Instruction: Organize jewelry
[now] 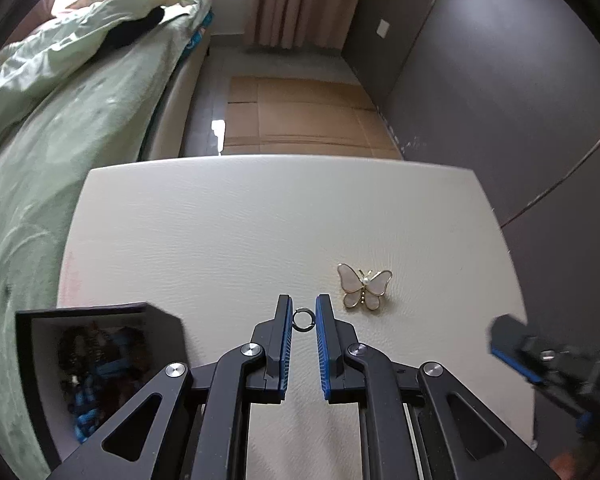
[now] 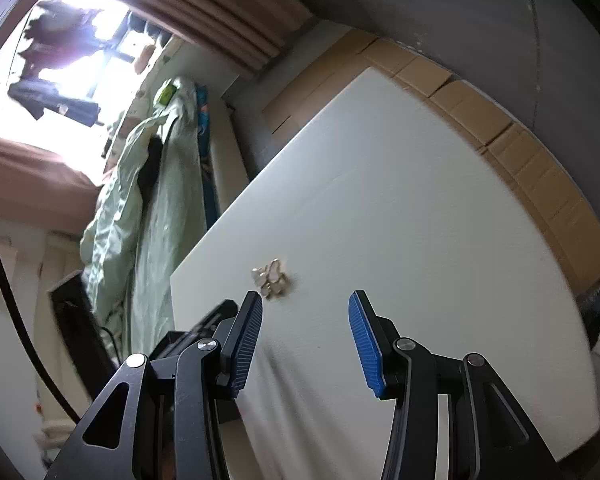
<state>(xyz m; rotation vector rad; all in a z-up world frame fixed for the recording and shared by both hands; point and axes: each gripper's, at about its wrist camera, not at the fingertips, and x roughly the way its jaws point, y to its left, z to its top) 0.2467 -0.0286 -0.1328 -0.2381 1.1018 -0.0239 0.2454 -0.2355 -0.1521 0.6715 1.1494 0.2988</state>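
A small silver ring [image 1: 303, 319] lies on the cream table [image 1: 240, 220] right between the tips of my left gripper [image 1: 304, 308]; the jaws stand narrowly apart on either side of it, not clamped. A pearl-white butterfly brooch [image 1: 364, 286] with gold edging lies just to the right of the ring; it also shows in the right wrist view [image 2: 271, 277]. A black jewelry box [image 1: 96, 360], open, stands at the near left with dark and blue pieces inside. My right gripper [image 2: 306, 304] is wide open and empty, held above the table short of the brooch.
A bed [image 1: 60, 120] with a pale green quilt runs along the table's left side. Flattened cardboard [image 1: 296, 116] lies on the floor beyond the far edge. A grey wall [image 1: 500, 100] is at the right. My right gripper also shows at the left wrist view's right edge [image 1: 540, 364].
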